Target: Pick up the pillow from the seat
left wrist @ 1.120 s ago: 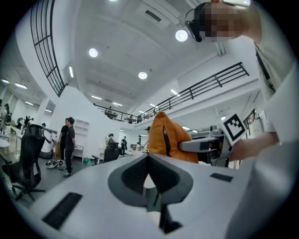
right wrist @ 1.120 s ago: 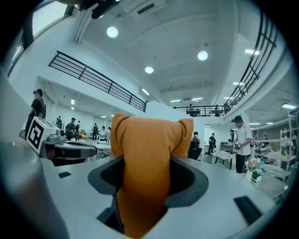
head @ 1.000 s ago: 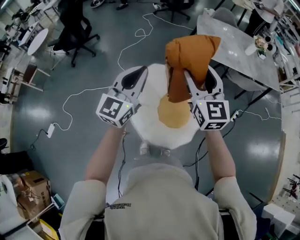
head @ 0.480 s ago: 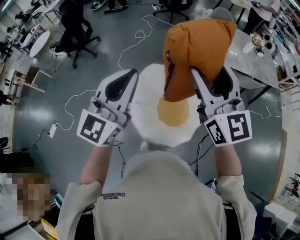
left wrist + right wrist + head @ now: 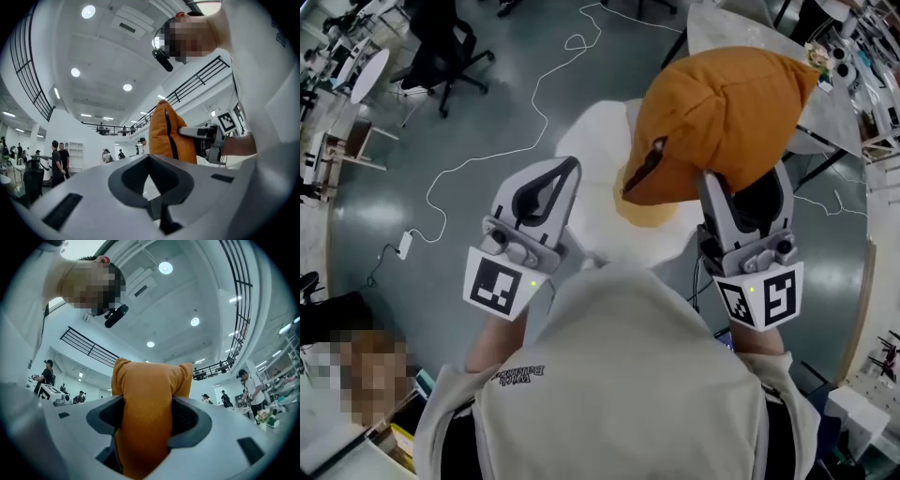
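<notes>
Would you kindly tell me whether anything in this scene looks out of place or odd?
The orange pillow looks odd: it is bunched and squeezed between the jaws of the right gripper, which are opening, so it sits crumpled above the white seat. A white cable also trails loose across the floor.

A white cable (image 5: 487,157) snakes across the grey floor (image 5: 384,169) near a black office chair (image 5: 450,47).

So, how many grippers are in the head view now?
2. The left gripper is at the left, empty and shut; the right gripper, jaws opening, has the orange pillow between them.
</notes>
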Tool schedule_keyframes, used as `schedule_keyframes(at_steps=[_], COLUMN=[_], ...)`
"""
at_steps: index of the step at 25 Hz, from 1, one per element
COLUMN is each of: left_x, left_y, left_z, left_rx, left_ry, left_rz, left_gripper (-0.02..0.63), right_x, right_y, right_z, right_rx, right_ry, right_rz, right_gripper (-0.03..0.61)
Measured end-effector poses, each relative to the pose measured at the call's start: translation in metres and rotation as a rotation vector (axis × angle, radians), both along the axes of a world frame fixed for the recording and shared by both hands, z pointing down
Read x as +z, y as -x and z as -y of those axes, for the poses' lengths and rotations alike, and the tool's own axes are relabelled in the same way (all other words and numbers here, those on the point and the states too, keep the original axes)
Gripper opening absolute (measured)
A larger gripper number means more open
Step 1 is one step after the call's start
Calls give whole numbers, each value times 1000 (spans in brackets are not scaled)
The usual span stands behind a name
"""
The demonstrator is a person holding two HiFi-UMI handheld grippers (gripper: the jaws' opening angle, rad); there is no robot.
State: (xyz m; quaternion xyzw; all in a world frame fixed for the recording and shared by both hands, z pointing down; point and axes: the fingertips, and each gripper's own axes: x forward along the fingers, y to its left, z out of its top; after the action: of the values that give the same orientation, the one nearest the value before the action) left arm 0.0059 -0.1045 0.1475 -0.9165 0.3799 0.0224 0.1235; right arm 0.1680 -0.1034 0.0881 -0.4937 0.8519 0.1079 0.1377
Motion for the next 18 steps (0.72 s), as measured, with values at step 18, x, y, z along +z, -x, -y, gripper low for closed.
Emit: schedule_keyframes(at_steps=[18], left_x=[19], left_y=[-7], left_z=[0], left_rx=[7], left_ry=[51], left_rz=[-37], left_gripper=[9], right_x=[36], right_y=[-4], right_z=[-2], right_rx=[3], right_ry=[79], right_rz=[-27], right_gripper=[301])
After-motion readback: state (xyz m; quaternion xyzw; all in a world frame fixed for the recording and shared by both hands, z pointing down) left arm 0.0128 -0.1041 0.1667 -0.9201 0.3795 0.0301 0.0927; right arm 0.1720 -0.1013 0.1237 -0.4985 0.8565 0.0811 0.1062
